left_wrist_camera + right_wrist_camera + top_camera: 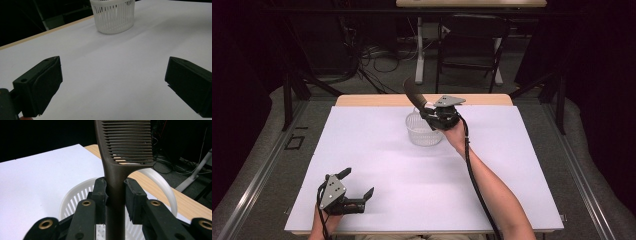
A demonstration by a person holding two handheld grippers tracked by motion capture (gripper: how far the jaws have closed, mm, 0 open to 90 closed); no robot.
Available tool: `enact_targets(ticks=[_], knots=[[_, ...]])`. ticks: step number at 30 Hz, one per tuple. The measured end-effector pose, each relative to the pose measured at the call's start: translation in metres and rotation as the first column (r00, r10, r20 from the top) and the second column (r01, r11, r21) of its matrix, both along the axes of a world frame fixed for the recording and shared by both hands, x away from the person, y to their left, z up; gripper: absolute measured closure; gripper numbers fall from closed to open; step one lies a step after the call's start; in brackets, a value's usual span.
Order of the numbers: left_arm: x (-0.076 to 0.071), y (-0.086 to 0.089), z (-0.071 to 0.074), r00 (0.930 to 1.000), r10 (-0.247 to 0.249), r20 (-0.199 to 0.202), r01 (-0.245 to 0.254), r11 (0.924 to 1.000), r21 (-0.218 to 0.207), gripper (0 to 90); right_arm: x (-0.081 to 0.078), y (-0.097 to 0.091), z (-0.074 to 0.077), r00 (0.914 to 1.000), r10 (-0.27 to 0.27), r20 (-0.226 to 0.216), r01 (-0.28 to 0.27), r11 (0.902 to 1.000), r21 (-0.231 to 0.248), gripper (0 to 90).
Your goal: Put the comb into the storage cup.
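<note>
While right claw grips comb, over basket

The right tool is held raised on an outstretched forearm, jaws clamped; the left tool is held low, jaws spread wide.

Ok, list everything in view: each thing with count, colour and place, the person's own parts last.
comb: one, dark brown, clamped by its handle in the right gripper, teeth end up, above the basket
basket: one, white, slotted plastic, far middle of the table
table: one, white sheet over a wooden top
chair: one, dark, on the floor beyond the table
cables: several, dark, on the far floor
left gripper: one, black, jaws wide apart, near left of the table
right gripper: one, black, over the basket
forearms: two, from the bottom edge
</note>
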State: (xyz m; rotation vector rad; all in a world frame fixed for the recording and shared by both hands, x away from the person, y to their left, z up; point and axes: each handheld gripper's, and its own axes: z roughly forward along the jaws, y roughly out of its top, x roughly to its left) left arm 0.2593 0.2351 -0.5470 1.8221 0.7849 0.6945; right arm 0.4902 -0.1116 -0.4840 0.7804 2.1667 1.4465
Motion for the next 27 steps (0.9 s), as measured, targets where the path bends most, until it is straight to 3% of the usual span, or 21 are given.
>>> enact_targets(ticks=[27], knots=[[-0.0020, -0.0004, 0.0008, 1.0000, 0.002, 0.000, -0.002, 1.0000, 0.002, 1.4, -0.0014, 0.0039, -0.0080, 0.9992, 0.021, -0.035, -0.022, 0.9991, -0.035, 72.0]])
